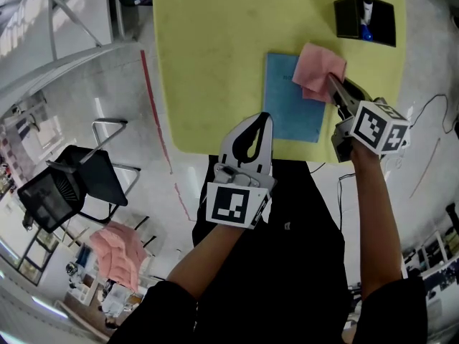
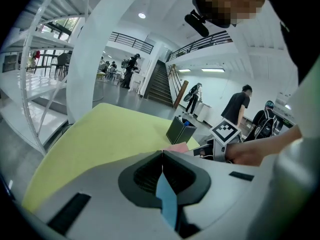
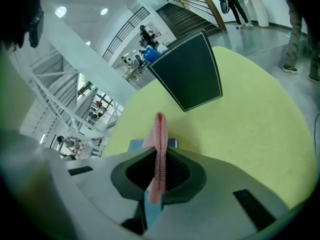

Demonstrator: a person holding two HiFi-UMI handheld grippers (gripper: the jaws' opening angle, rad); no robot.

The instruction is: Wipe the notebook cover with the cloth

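1. Your right gripper (image 1: 333,81) is pinching the pink cloth (image 1: 317,67); in the right gripper view the fabric (image 3: 159,134) stands up as a thin fold between the two jaws, which are pressed onto it.
2. The blue notebook (image 1: 290,113) lies flat on the yellow table (image 1: 215,49), close to the near edge; the cloth rests on its far right corner and hangs a little past the edge there.
3. Your left gripper (image 1: 265,117) has its jaws pressed together; its tips sit at the notebook's near left edge, and from the head view I judge that they are steadying the book, not gripping it.
4. The black box (image 1: 364,18) stands on the table beyond the notebook, apart from the cloth.
5. My reading is that the wipe is at one end of a stroke; most of the cover lies bare towards you and to the left.
6. The next move calls for pressing the cloth flat and drawing it across the cover towards the left gripper; hold the pinch firmly so that the fabric does not slip out, and keep the left tips down so that the book does not slide.
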